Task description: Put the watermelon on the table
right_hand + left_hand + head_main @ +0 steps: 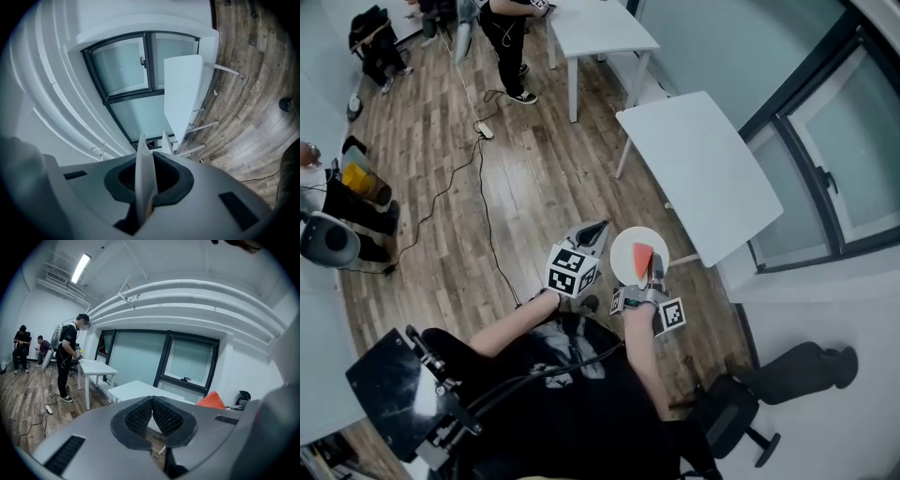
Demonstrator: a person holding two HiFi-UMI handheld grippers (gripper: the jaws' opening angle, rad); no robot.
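Observation:
A red watermelon slice [641, 255] lies on a white plate [626, 255] carried above the wooden floor. My right gripper [656, 273] is shut on the plate's near rim. In the right gripper view the plate [144, 174] shows edge-on, clamped between the jaws of that gripper [145, 180]. My left gripper [592, 233] hovers just left of the plate, shut and holding nothing. In the left gripper view its pads [141, 416] meet, and the watermelon slice [212, 401] peeks over its body at the right. The white table [698, 173] stands ahead to the right.
A second white table [600, 33] stands further back, with a person [508, 37] beside it. Cables [478, 178] run across the floor at the left. A black office chair [750, 412] is near my right side. Windows [844, 159] line the right wall.

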